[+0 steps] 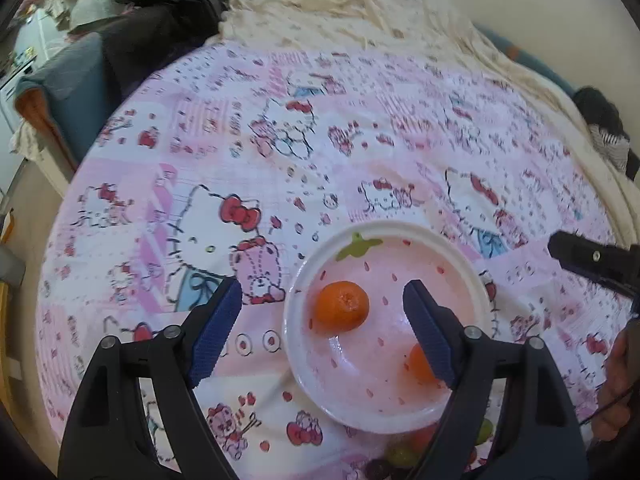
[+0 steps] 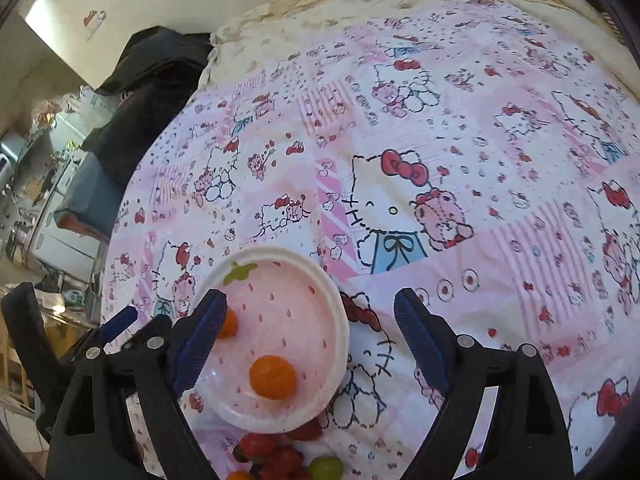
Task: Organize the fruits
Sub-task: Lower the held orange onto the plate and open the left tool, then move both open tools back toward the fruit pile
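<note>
**Kid:** Why are two oranges on the pink plate (image 1: 386, 236)?

**Helper:** I think the plate is where oranges go. One orange (image 1: 341, 307) sits near the middle, and the other orange (image 1: 419, 362) is by the edge.

**Kid:** Are the grabbers holding anything?

**Helper:** No. The left gripper (image 1: 322, 334) and the right gripper (image 2: 306, 338) both have their fingers apart and empty, above the plate.

**Kid:** What's left?

**Helper:** The strawberries (image 2: 266, 454) and a green grape (image 2: 325, 467) wait on the cloth (image 1: 280, 128), just beside the plate.

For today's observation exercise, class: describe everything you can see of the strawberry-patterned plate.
The plate is round and shallow, with a thick white rim and a glossy pink well printed with red seed marks and a green strawberry leaf at its far edge. It looks like plastic or melamine. It lies flat on the cartoon-print cloth, holding two small oranges, apart from each other. More fruit lies just past its near edge.
</note>
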Motion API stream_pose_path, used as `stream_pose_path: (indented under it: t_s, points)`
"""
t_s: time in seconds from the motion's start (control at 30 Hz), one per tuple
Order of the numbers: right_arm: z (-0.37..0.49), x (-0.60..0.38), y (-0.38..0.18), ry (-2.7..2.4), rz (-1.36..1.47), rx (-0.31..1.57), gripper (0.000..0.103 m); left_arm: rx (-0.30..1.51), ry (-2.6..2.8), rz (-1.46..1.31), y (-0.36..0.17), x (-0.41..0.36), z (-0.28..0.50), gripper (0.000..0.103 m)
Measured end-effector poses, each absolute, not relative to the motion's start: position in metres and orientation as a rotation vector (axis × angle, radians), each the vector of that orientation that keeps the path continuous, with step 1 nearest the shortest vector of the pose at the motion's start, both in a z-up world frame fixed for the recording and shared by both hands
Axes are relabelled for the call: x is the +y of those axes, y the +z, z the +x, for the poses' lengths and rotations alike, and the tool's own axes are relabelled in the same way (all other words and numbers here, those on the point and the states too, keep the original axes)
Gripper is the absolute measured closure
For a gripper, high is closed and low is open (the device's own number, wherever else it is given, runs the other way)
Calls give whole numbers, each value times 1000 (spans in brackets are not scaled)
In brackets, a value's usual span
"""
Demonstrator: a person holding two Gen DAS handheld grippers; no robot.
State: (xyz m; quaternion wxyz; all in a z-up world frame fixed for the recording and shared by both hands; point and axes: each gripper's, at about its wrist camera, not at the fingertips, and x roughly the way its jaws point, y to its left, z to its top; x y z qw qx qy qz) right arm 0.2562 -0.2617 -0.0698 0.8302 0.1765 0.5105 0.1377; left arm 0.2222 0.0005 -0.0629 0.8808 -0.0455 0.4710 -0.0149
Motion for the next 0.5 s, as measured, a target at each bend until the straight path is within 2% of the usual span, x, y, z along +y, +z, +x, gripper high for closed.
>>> stream_pose_path:
  t_s: [0.5]
  points:
    - [185,-277,-34,272,388,1015,15,903,-38,-143,-13,9,148,23]
